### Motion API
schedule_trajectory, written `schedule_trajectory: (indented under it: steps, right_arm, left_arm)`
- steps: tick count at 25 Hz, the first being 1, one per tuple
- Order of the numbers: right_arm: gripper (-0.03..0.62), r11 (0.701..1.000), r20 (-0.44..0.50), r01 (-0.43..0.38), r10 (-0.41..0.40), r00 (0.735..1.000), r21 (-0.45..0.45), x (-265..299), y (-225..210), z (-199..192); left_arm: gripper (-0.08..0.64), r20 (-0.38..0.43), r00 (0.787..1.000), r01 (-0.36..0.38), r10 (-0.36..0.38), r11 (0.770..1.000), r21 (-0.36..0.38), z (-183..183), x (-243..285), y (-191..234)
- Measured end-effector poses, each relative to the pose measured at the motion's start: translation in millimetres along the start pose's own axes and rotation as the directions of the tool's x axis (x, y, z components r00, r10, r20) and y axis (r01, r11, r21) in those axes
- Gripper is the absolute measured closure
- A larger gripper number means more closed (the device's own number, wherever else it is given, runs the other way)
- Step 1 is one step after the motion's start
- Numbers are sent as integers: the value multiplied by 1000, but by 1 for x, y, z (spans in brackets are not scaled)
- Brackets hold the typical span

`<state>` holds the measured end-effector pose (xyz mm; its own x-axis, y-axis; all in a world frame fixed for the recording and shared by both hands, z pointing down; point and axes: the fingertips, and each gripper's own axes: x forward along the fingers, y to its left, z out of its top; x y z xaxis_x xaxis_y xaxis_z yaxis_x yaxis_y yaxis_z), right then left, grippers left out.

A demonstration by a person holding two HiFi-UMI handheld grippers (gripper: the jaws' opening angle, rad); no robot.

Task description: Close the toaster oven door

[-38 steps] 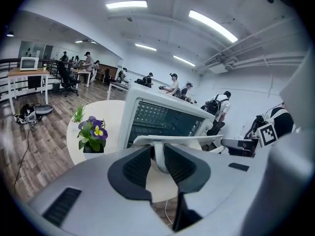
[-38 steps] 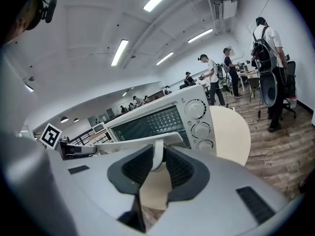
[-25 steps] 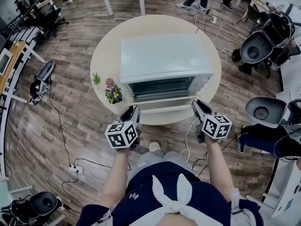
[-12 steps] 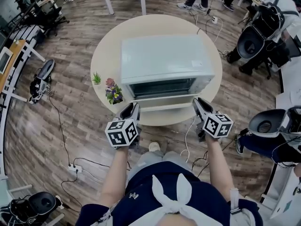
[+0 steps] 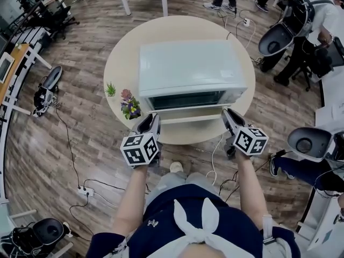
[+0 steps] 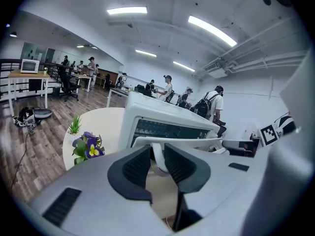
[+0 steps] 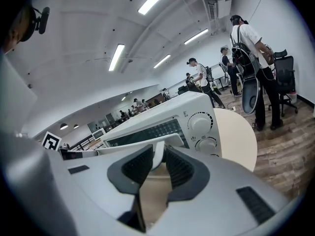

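A white toaster oven (image 5: 191,69) stands on a round cream table (image 5: 121,63). Its door (image 5: 188,115) hangs partly open, tilted toward me. My left gripper (image 5: 152,118) is shut on the left end of the door's white handle (image 6: 157,154). My right gripper (image 5: 228,113) is shut on the handle's right end (image 7: 158,151). In both gripper views the handle fills the gap between the ribbed pads. The oven's two knobs (image 7: 200,123) show in the right gripper view, beside the dark glass.
A pot of purple flowers (image 5: 129,105) and a small green plant (image 5: 110,89) sit on the table left of the oven. Cables and a power strip (image 5: 86,192) lie on the wooden floor. People and office chairs (image 5: 279,39) stand at the right.
The door has swung up toward the oven front, showing less of its inner face. Both grippers have risen slightly with the handle. People at the right have shifted.
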<state>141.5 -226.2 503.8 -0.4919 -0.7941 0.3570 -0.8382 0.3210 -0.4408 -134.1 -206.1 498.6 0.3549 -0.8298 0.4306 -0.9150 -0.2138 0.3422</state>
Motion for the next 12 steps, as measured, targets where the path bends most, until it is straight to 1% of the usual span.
schedule_trajectory:
  steps: [12]
  right_arm:
    - [503,1000,10,6,-6,1000,18,12,-3,13]
  left_arm:
    - [460,24,1000,-3,2,1000,2,14,11,3]
